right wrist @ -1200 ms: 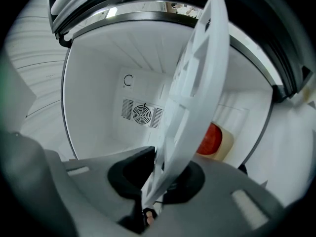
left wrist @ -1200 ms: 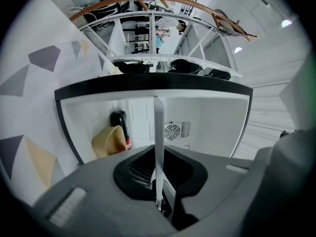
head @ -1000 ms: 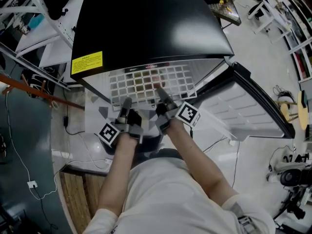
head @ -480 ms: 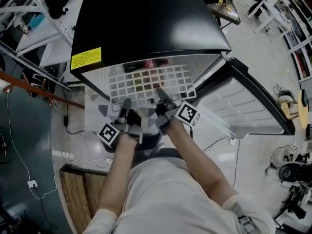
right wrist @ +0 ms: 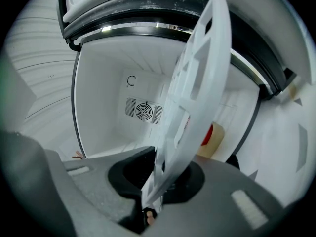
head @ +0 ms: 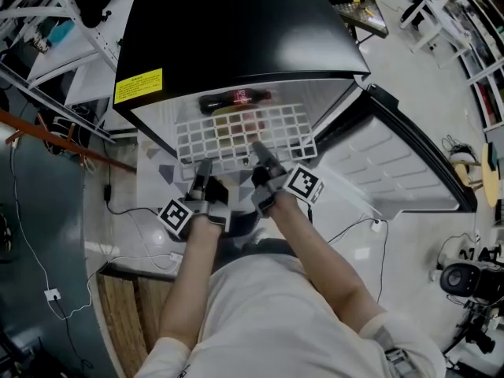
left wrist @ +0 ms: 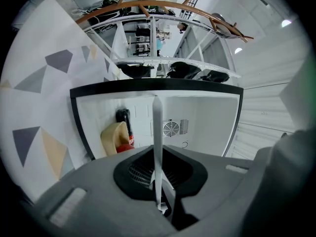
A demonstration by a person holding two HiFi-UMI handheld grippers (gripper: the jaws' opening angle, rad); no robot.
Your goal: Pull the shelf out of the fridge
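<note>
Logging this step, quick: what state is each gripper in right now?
Left gripper: closed on the front edge of the white shelf.
Right gripper: closed on the same shelf's front edge.

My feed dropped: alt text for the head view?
The left claw and right claw clamp the near edge of a white grid shelf partly out of an open black fridge; a dark bottle shows at its far end.

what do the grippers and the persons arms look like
The left gripper and right gripper are dark grey and black, each carrying a white cube printed with black square markers. The person wears a pale short-sleeved shirt, forearms uncovered.
</note>
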